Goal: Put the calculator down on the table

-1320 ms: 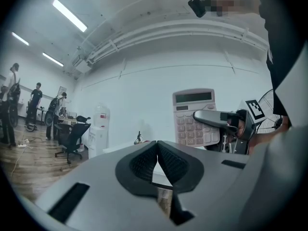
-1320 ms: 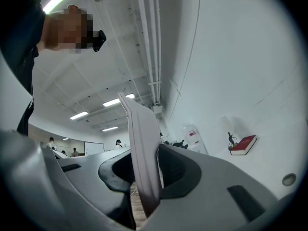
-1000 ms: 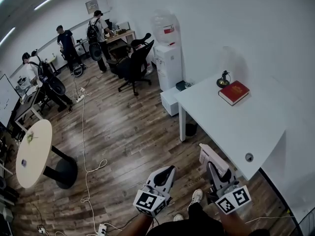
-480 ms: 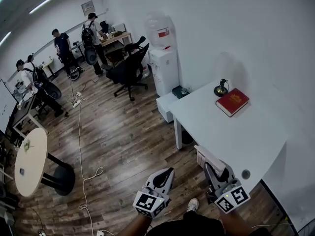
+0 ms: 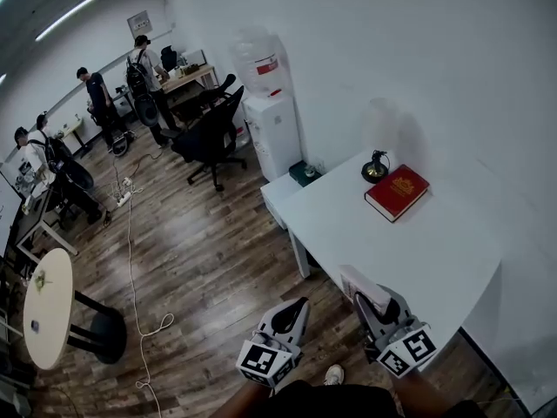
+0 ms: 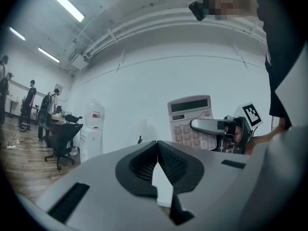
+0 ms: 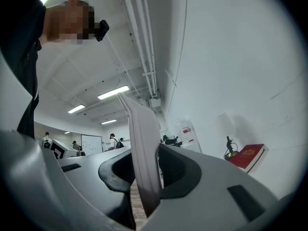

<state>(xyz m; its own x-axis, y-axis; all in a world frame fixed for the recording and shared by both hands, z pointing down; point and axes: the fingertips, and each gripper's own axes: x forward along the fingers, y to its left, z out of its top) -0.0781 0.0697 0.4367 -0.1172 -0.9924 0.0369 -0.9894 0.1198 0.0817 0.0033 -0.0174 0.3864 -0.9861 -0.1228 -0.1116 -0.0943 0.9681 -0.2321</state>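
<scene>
- Table point(image 5: 435, 242): white and mostly bare. It has drawn closer in the head view over the last second, and its near edge now lies just under the raised grippers. The carry looks nearly over, with only the put-down itself left to do.
- Left gripper point(image 5: 294, 310): held level beside its partner, jaws closed tip to tip with nothing between them. It has travelled forward with the person and takes no part in the hold.
- Right gripper point(image 5: 372, 303): jaws set narrow and clamped on the calculator, with no change in grip. It has moved up to the table's near edge.
- Calculator point(image 5: 361, 284): pinched by its lower end and standing upright in the right gripper, keys facing the left gripper. It is in the air, not yet touching the table. It probably needs to be tipped flat before release.
- Red book point(image 5: 397, 192): lies flat near the far edge of the table, well clear of the near end.
- Small brass ornament point(image 5: 375, 167): stands just beside the book.
</scene>
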